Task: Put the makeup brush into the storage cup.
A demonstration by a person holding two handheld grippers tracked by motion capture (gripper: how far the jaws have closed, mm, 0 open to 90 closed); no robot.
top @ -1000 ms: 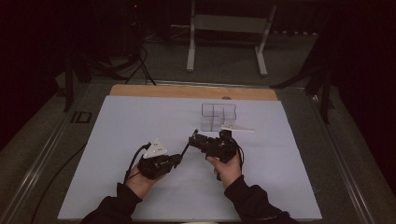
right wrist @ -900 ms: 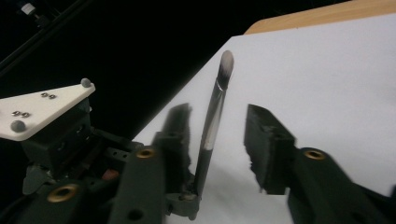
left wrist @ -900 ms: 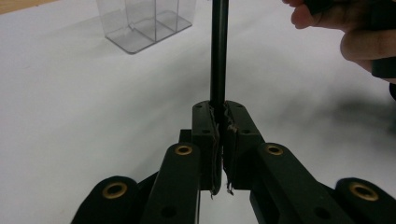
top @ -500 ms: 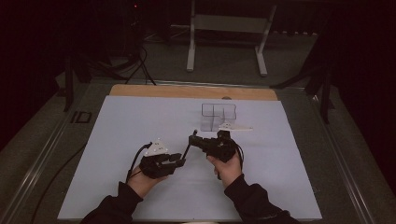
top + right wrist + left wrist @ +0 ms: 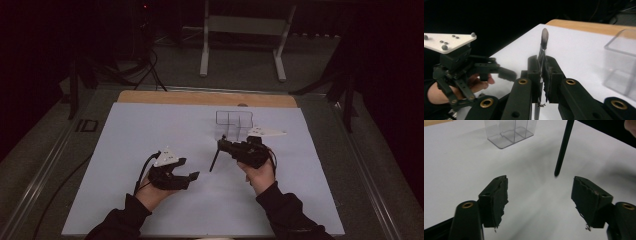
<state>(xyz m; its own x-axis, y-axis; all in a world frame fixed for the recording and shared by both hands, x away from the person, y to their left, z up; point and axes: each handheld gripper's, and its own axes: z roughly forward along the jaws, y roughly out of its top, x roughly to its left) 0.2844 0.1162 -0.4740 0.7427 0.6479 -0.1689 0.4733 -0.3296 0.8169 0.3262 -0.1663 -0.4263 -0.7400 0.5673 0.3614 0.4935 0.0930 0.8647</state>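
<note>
In the high view we hold the right gripper (image 5: 220, 145) just right of the frame's centre, its jaws clamped tight on a slim black makeup brush (image 5: 214, 160). The handle slants down and to the left from the jaws, its lower tip just above the white mat (image 5: 150, 125). In the right gripper view we see the same brush (image 5: 544, 40) pinched between the two black pads, its rounded bristle head rising above them toward the upper middle of the frame.

Our left gripper (image 5: 191, 176) sits lower and to the left of centre in the high view, apart from the brush. Its jaws have just been opening and now stand moderately wide with nothing between them. In the left gripper view the two pads flank the bottom of the frame, bare mat (image 5: 454, 157) between them, and the brush handle (image 5: 563, 147) hangs down from the upper right, its tip ending just above and between the pads without touching either.

A clear plastic organiser (image 5: 233, 123) with several compartments stands on the mat just above the right gripper in the high view. It appears at the top centre of the left gripper view (image 5: 510, 131) and at the right edge of the right gripper view (image 5: 621, 67). The left gripper also shows at the left of that view (image 5: 499, 70).
</note>
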